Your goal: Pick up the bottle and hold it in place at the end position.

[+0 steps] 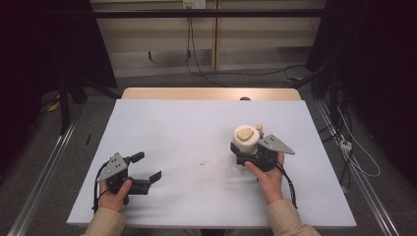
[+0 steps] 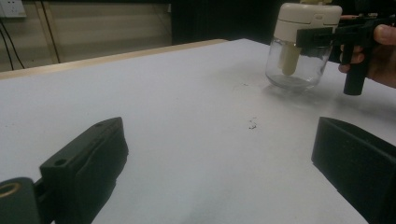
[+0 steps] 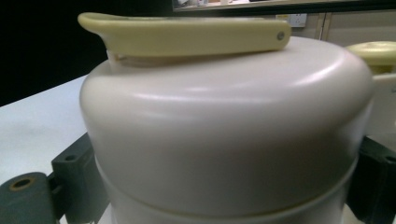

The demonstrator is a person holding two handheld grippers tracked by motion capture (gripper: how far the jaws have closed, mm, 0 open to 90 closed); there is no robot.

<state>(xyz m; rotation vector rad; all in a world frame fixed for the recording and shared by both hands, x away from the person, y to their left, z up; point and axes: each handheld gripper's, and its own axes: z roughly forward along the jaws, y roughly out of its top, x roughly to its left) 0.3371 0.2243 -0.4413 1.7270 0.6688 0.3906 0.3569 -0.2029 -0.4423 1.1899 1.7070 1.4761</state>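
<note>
Glass jar (image 2: 293, 65) with a cream lid (image 1: 245, 136) stands upright on the white table (image 1: 196, 128), right of centre in the high view and in the upper right of the left gripper view, where its clear body shows a pale stem hanging inside from the lid. A yellowish flip lever (image 3: 187, 37) lies flat across the top of the lid, and a small round yellow knob (image 3: 376, 52) sits just beside it at the right edge of the right gripper view. The right gripper (image 1: 255, 152), held by the person's right hand (image 1: 269, 178), has its jaws clasped on the lid from both sides; in its own view the two black jaws press against the lid's lower rim at the bottom left and bottom right. The left gripper (image 1: 147, 167), held in the left hand (image 1: 115, 194) at the lower left of the high view, rests well apart from the jar with its jaws spread wide and nothing between them. A small dark speck (image 2: 252, 124), perhaps dirt, marks the table between the two grippers.
</note>
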